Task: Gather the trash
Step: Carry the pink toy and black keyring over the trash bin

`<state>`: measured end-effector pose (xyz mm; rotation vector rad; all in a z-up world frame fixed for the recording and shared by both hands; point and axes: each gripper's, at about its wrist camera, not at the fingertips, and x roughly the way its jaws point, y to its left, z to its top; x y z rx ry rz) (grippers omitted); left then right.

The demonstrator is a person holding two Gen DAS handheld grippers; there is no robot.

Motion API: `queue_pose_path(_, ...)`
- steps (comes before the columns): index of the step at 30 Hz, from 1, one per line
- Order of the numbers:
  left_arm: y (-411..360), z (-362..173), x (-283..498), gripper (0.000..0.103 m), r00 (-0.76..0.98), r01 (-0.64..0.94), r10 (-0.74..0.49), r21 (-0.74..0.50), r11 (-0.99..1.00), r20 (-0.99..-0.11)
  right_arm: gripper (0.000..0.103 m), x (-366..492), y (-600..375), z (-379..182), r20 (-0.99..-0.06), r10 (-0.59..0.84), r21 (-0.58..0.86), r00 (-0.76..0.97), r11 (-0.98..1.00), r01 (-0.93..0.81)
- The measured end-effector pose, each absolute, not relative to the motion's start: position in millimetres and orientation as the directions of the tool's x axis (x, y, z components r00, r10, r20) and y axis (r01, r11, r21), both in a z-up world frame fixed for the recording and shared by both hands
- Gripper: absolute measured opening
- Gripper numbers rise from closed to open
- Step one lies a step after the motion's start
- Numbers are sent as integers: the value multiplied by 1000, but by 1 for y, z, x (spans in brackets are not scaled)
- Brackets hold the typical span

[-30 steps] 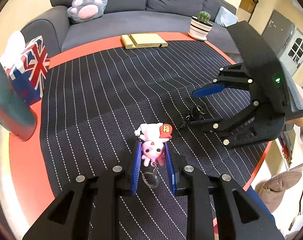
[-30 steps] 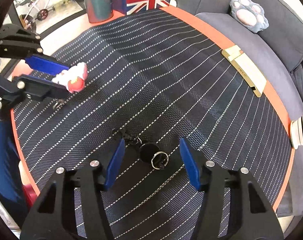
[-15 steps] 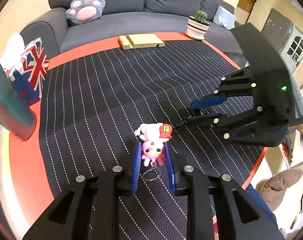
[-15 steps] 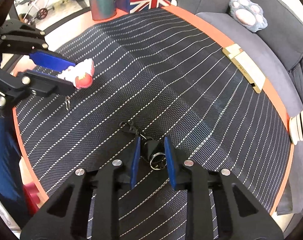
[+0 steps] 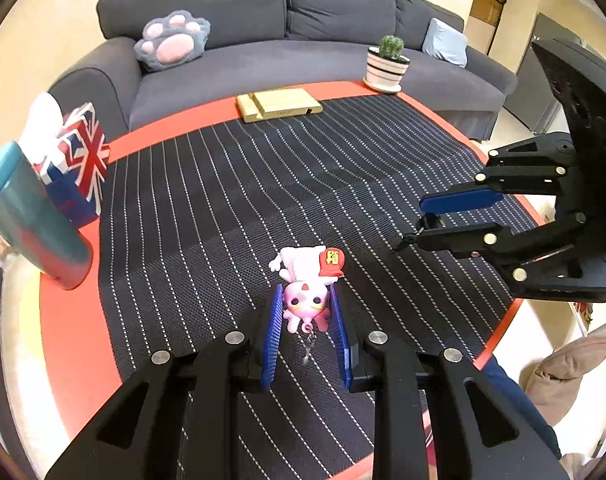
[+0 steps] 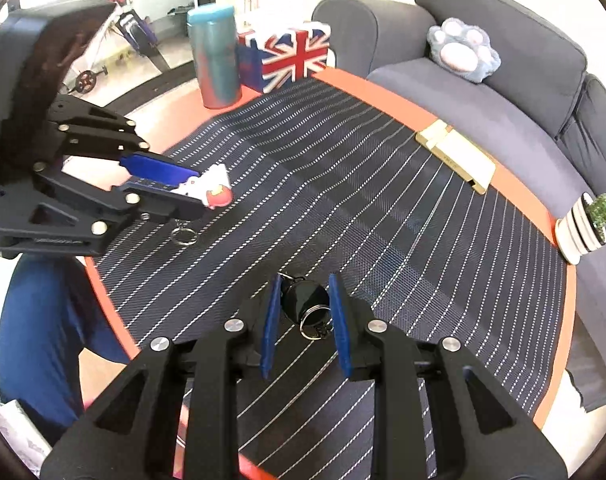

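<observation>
My left gripper (image 5: 306, 300) is shut on a pink and white toy keychain (image 5: 306, 280) with a red cap, held above the striped mat; its metal ring dangles below. It also shows in the right wrist view (image 6: 209, 190), between the left gripper's blue fingers (image 6: 159, 166). My right gripper (image 6: 305, 300) is shut on a black round key reel (image 6: 305, 300) with a metal ring (image 6: 313, 324), lifted off the mat. In the left wrist view the right gripper (image 5: 427, 220) is at the right with the reel's clip poking out.
The round orange table (image 5: 71, 320) carries a dark striped mat (image 5: 231, 200). A teal tumbler (image 5: 27, 216) and a Union Jack tissue box (image 5: 79, 160) stand at the left. A wooden phone stand (image 5: 279, 104) and a potted cactus (image 5: 387, 64) sit at the far edge, with a grey sofa (image 5: 303, 48) behind.
My right gripper closed on the black key reel and lifted it off the mat. My left gripper rose with the toy keychain held in it.
</observation>
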<state>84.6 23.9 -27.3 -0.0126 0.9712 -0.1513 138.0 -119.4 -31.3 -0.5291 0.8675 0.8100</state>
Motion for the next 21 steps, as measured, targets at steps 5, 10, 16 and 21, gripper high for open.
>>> queue_pose_path(5, 18, -14, 70, 24, 579, 134, -131, -64, 989, -805, 24, 117, -134, -16, -804, 433, -71, 407, 610, -789)
queue_pose_path(10, 10, -2, 53, 24, 611, 154, -146, -64, 986, -778, 24, 94, -148, -5, -779, 462, -58, 423, 619, -783)
queue_pose_path(16, -4, 8, 31, 24, 638, 181, -165, -62, 982, -752, 24, 66, -158, 6, -759, 491, -53, 427, 607, -793)
queue_pose_path(21, -16, 11, 14, 24, 644, 204, -187, -69, 976, -742, 24, 42, -166, 8, -749, 517, -35, 414, 593, -805)
